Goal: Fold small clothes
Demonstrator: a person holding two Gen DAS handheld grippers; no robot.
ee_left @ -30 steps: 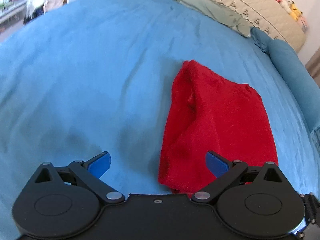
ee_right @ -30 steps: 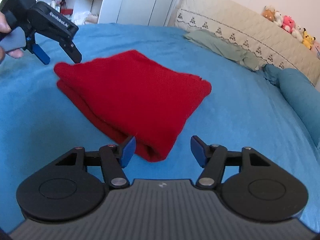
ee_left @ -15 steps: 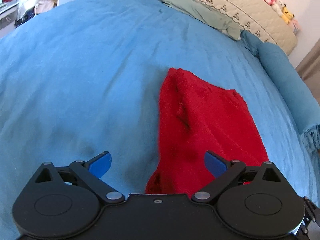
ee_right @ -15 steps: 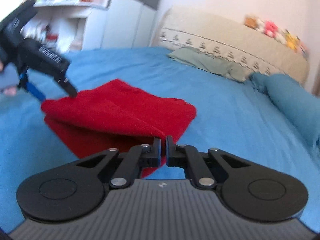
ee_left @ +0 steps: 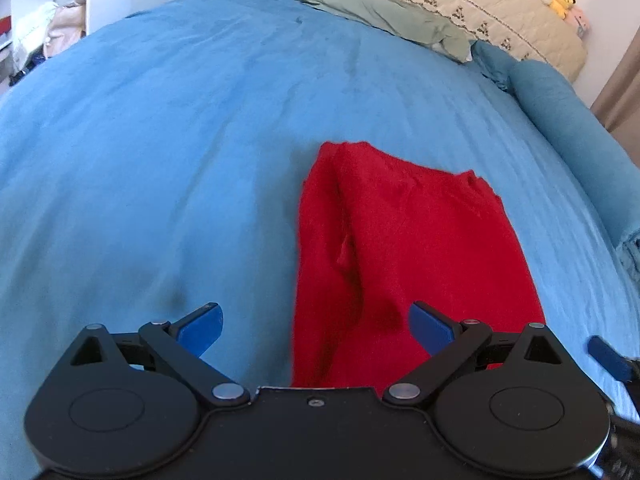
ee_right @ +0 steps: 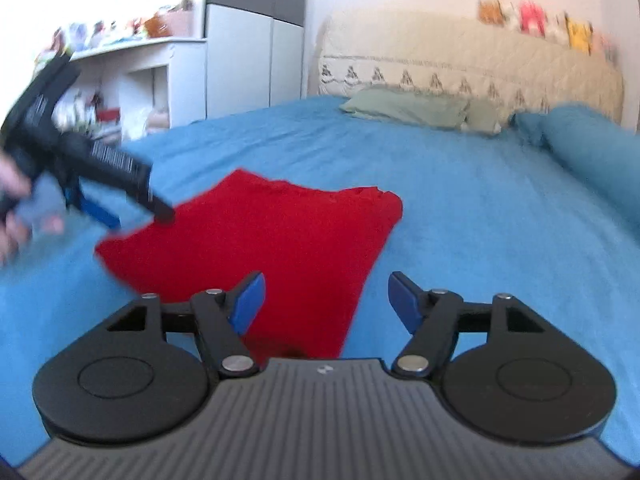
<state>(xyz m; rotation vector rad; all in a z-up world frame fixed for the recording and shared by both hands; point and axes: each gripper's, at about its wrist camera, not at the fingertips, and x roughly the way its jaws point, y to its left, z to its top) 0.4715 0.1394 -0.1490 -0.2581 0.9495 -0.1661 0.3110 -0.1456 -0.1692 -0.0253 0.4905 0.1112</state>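
Observation:
A folded red garment lies flat on the blue bedspread. My left gripper is open and empty, hovering over the garment's near left edge. In the right wrist view the red garment lies just ahead of my right gripper, which is open and empty above the garment's near corner. The left gripper also shows in the right wrist view, at the garment's left corner, blurred by motion.
A green pillow and a beige headboard with soft toys stand at the far end. A blue bolster lies along the right side. White shelves and a wardrobe stand beyond the bed's left side.
My right gripper shut on the garment's near edge half a second ago and has now opened and let go. The garment lies flatter. The left gripper stayed open and shifted slightly.

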